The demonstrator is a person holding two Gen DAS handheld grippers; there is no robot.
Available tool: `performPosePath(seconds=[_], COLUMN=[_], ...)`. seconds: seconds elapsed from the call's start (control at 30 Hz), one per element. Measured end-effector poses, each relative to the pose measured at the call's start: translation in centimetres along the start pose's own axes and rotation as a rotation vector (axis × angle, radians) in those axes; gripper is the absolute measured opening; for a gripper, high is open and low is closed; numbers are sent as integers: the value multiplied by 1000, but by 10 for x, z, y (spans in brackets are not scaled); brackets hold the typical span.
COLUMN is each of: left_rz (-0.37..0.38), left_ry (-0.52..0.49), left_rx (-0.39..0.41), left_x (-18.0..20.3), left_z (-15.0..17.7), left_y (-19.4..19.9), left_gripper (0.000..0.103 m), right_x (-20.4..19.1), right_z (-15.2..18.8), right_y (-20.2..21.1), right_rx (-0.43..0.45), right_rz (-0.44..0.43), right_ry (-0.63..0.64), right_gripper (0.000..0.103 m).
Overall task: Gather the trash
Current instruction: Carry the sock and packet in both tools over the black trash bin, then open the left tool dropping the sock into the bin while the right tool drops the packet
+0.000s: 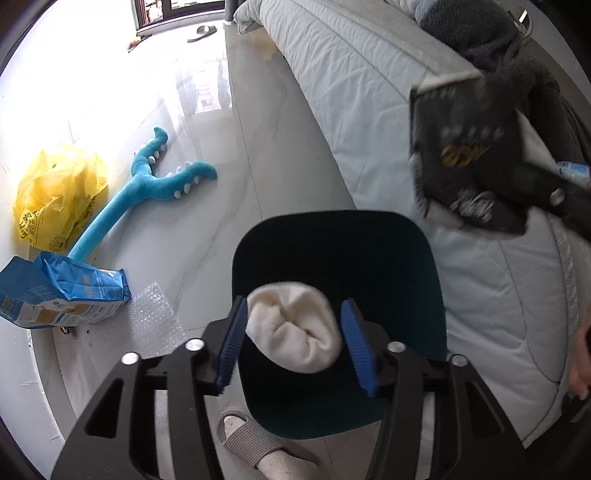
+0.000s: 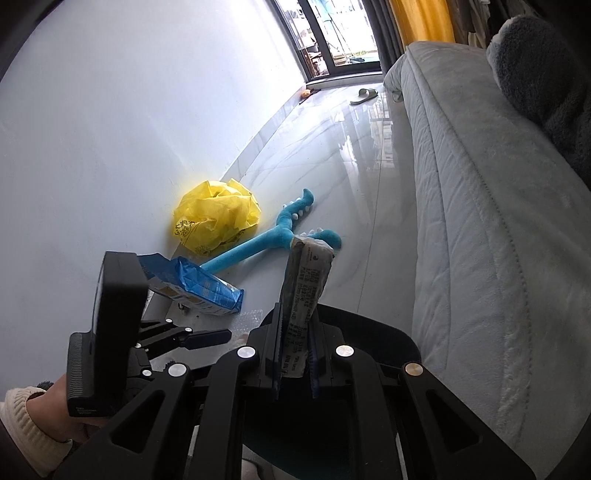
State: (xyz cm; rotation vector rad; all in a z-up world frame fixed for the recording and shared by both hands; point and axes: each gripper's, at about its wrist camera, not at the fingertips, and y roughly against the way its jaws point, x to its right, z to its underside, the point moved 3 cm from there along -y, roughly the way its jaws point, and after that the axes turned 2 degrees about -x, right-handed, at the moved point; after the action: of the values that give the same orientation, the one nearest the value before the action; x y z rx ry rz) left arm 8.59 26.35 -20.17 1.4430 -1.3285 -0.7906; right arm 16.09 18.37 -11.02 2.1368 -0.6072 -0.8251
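Observation:
My left gripper (image 1: 293,343) is open over a dark bin (image 1: 340,258); a white balled sock (image 1: 295,328) sits between its jaws, touching the left pad, loose from the right. My right gripper (image 2: 295,354) is shut on a snack wrapper (image 2: 304,288), grey printed side up; in the left wrist view the wrapper (image 1: 465,155) shows black with gold print, held above the bed at the right. The bin's rim (image 2: 369,325) shows just beyond the right gripper. On the floor lie a yellow plastic bag (image 1: 59,192), a blue packet (image 1: 62,291) and bubble wrap (image 1: 155,317).
A blue plush toy (image 1: 147,184) lies on the glossy tiled floor beside the yellow bag. A bed with a pale quilt (image 1: 369,92) runs along the right. A slipper (image 1: 201,33) lies near the far window. My slippered foot (image 1: 251,439) is below the bin.

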Motion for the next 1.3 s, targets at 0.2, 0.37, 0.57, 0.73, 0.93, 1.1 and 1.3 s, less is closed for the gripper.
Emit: performPosePath(seconds=[0.2, 0.37, 0.57, 0.73, 0.93, 1.1, 1.3], left_rz=[12, 10, 35, 67, 76, 84, 44], left_ry=[4, -15, -6, 21, 22, 20, -40], left_rx=[123, 247, 362, 447, 532, 582, 641], left_x=[-7, -4, -3, -1, 6, 10, 23], left_z=[-11, -18, -27, -34, -38, -41, -41], left_y=[29, 56, 87, 111, 132, 147, 162], left_gripper=[78, 87, 89, 92, 93, 93, 94], right_x=[5, 6, 7, 9, 12, 13, 13], right_z=[7, 13, 20, 30, 44, 49, 48], right_y=[-25, -44, -66, -80, -94, -97, -87], right_rx=[-61, -102, -154, -198, -257, -291, -289], right_rz=[11, 21, 41, 54, 66, 71, 66], right_ry=[-15, -22, -22, -23, -29, -37, -47], right_gripper=[12, 12, 12, 12, 13, 14, 14])
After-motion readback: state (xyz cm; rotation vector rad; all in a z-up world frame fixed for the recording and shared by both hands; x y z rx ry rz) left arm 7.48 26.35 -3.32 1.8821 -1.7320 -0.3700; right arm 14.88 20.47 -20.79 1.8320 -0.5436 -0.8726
